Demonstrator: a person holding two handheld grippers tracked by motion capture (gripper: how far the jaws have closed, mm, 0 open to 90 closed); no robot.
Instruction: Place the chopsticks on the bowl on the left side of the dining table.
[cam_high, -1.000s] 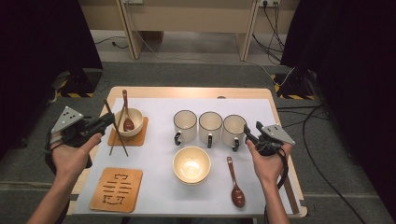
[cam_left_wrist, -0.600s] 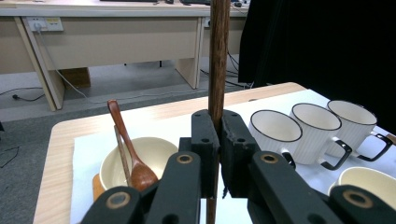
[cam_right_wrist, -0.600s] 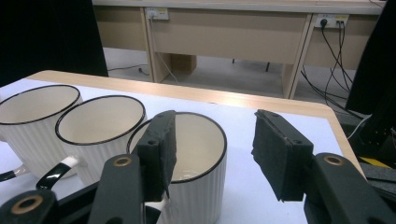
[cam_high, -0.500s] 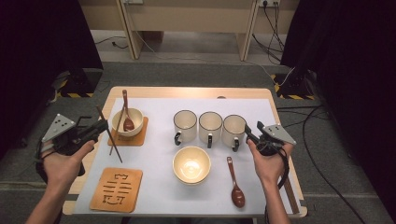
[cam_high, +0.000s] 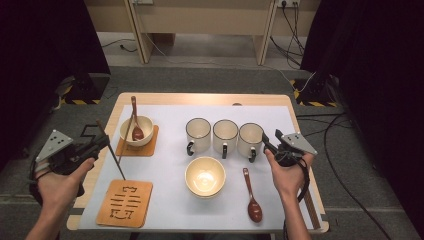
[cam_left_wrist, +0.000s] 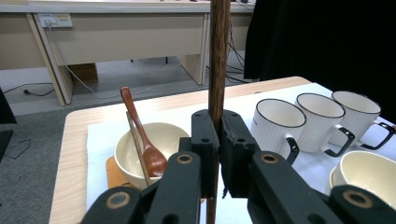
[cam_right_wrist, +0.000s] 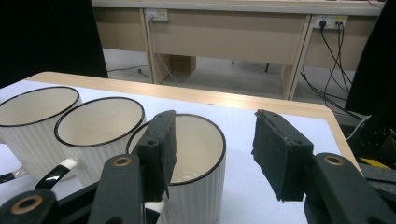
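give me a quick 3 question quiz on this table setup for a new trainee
1. True or false: the left gripper is shut on a dark chopstick.
2. How many mugs stand in the row in the high view? A) two B) three C) four
3. Fill in: the far bowl with a spoon in it sits on a wooden ____.

Key
1. True: in the left gripper view the jaws pinch the stick, which stands upright between them.
2. B: three, and the open right gripper is beside the rightmost one.
3. Coaster: a second one lies bare near the table's near edge.
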